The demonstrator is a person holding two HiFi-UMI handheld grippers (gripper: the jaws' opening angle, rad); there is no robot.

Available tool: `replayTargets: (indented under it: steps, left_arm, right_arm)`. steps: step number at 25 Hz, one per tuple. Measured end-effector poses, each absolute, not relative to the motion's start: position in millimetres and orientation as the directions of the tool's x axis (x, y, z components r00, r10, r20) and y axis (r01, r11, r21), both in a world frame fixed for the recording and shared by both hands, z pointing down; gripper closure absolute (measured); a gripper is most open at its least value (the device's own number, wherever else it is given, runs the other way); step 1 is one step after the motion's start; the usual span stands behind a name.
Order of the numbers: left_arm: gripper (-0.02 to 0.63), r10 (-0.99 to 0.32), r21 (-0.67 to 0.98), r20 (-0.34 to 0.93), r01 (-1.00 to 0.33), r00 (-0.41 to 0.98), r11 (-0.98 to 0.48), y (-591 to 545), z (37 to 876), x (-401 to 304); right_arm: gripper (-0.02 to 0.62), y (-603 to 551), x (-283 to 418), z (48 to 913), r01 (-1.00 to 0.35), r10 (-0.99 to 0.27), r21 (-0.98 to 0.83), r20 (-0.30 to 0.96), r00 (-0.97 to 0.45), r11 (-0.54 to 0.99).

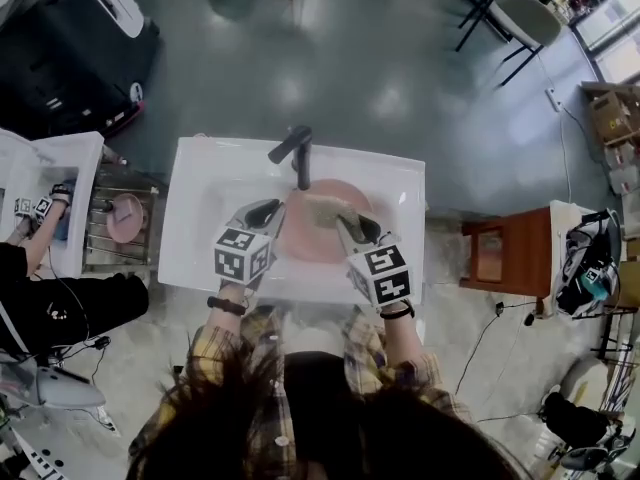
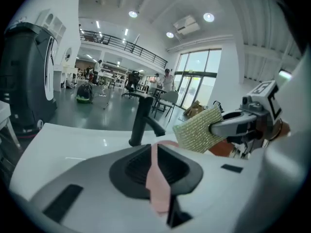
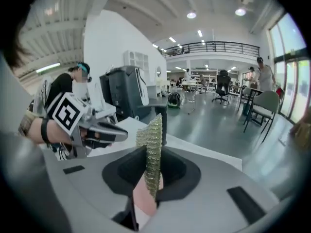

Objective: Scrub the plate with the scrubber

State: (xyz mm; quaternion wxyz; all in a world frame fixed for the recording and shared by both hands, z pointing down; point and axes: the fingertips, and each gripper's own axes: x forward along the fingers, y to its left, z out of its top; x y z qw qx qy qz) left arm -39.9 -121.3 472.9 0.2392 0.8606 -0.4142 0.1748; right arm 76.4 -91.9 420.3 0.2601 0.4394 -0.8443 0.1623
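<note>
A pink plate (image 1: 322, 236) lies tilted in the white sink (image 1: 200, 218), under the black faucet (image 1: 297, 153). My left gripper (image 1: 272, 210) is shut on the plate's left rim; the left gripper view shows that rim (image 2: 158, 178) edge-on between the jaws. My right gripper (image 1: 345, 220) is shut on a yellow-green mesh scrubber (image 1: 322, 208), which sits over the upper part of the plate. In the right gripper view the scrubber (image 3: 153, 149) stands upright between the jaws, with pink plate (image 3: 143, 198) just behind it. The left gripper view shows the scrubber (image 2: 198, 128) at the right, beside the faucet (image 2: 141, 120).
At the left another person works at a second sink, with a pink plate on a rack (image 1: 125, 218). A brown wooden stand (image 1: 500, 253) stands right of my sink. A black machine (image 1: 60, 48) is at the upper left, a chair (image 1: 525, 18) at the upper right.
</note>
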Motion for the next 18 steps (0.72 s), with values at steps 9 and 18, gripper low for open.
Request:
replayTargets:
  steps: [9, 18]
  left_arm:
    - [0.583, -0.673, 0.286, 0.259, -0.72, 0.693, -0.632, -123.3, 368.6, -17.4]
    - [0.591, -0.619, 0.192, 0.12, -0.63, 0.776, -0.753, -110.2, 291.2, 19.8]
  right_arm:
    - [0.517, -92.4, 82.7, 323.4, -0.815, -0.751, -0.15, 0.323, -0.576, 0.56]
    - [0.517, -87.5, 104.2, 263.3, -0.828, -0.807, -0.109, 0.182, -0.561, 0.551]
